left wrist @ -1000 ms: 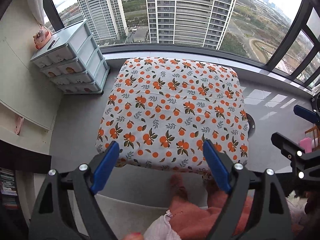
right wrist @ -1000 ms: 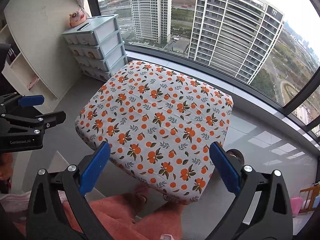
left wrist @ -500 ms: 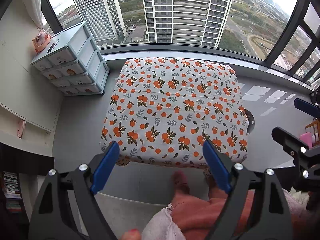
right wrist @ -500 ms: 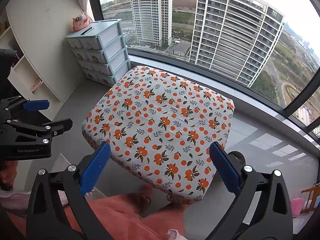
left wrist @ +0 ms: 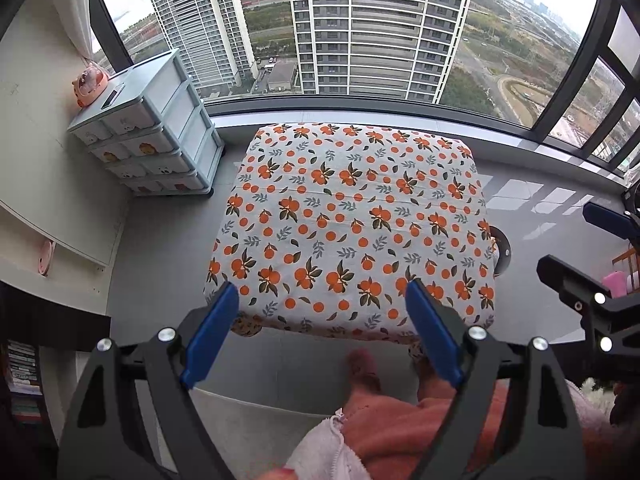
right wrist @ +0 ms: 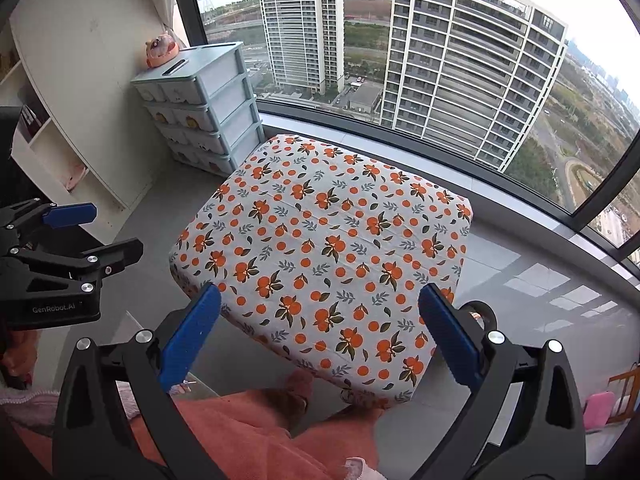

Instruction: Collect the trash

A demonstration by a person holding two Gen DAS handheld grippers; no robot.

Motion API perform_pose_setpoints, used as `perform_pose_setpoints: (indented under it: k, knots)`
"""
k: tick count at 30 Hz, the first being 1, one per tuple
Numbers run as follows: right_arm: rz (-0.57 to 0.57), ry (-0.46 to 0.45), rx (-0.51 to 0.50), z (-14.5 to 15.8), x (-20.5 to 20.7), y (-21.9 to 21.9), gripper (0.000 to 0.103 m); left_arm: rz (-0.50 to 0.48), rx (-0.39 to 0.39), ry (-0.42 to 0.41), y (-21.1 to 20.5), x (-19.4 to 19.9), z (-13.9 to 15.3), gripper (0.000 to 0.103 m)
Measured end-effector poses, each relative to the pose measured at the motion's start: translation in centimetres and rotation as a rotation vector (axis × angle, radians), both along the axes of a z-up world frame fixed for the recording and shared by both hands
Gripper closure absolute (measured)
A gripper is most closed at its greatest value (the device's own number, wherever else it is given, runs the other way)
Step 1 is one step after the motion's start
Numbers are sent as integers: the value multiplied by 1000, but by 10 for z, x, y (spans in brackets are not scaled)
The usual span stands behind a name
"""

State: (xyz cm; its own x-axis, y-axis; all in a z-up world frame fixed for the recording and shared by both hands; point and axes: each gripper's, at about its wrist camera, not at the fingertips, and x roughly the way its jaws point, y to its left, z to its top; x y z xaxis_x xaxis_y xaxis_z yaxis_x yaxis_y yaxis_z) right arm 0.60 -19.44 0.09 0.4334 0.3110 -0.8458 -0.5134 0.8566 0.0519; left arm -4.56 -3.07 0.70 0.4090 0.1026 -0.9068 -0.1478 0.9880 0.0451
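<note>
A low table under an orange-print cloth (left wrist: 352, 216) stands before the window; it also shows in the right wrist view (right wrist: 332, 248). I see no trash on it or on the floor. My left gripper (left wrist: 320, 332) is open and empty, held above the table's near edge. My right gripper (right wrist: 320, 332) is open and empty, also above the near edge. Each gripper shows at the side of the other's view: the right one (left wrist: 592, 264) and the left one (right wrist: 80, 236).
A blue drawer unit (left wrist: 156, 144) with a pink toy (left wrist: 90, 84) on top stands at the left by a white shelf (left wrist: 52, 184). Grey floor surrounds the table. The person's feet and pink clothing (left wrist: 400, 412) are below the grippers. A wheel (left wrist: 502, 248) sits at the table's right.
Both grippers have pulled back and risen, so the table looks smaller and farther. Both stay open and empty.
</note>
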Motion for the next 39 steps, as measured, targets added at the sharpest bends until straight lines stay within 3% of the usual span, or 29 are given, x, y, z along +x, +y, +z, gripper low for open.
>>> perform_pose_setpoints:
  k: [39]
  knots:
    - [-21, -15, 3, 4, -3, 2, 7, 6, 12, -20, 5, -1, 5, 18]
